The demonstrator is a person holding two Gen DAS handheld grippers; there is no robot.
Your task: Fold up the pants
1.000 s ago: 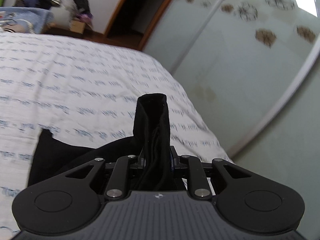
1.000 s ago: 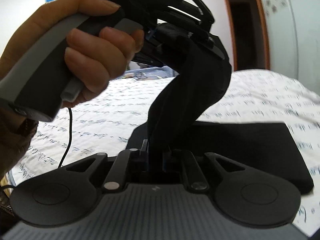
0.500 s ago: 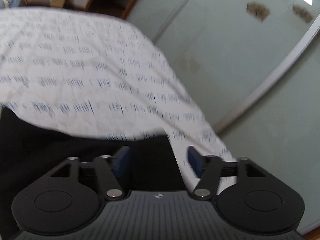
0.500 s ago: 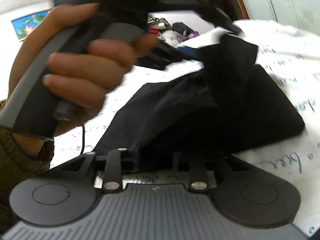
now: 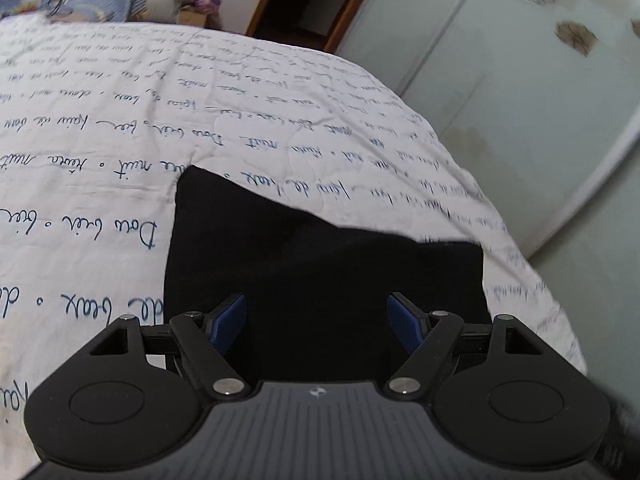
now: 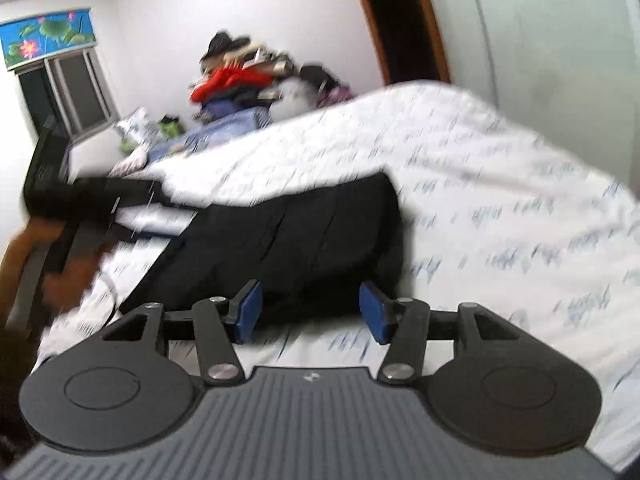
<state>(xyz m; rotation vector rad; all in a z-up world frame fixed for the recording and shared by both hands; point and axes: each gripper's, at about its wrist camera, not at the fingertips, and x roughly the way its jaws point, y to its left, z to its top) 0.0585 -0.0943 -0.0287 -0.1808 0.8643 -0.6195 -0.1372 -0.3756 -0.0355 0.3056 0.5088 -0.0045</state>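
The black pants [image 5: 320, 264] lie folded in a flat block on the white bed cover with blue handwriting print [image 5: 200, 120]. My left gripper [image 5: 316, 320] is open and empty, its blue pads spread just above the near part of the pants. In the right wrist view the same folded pants [image 6: 288, 240] lie ahead of my right gripper [image 6: 310, 312], which is open and empty, with its pads at the fabric's near edge. The other gripper and the hand holding it [image 6: 68, 224] show blurred at the left.
A pale sliding wardrobe [image 5: 520, 80] runs along the bed's right side, with a dark doorway [image 5: 312, 0] beyond. A pile of clothes and bags [image 6: 248, 76] stands past the far end of the bed. A window [image 6: 64, 88] is at the left.
Both grippers let go of the black fabric they held up and opened. The pants dropped into a flat folded block on the bed, and both grippers pulled back.
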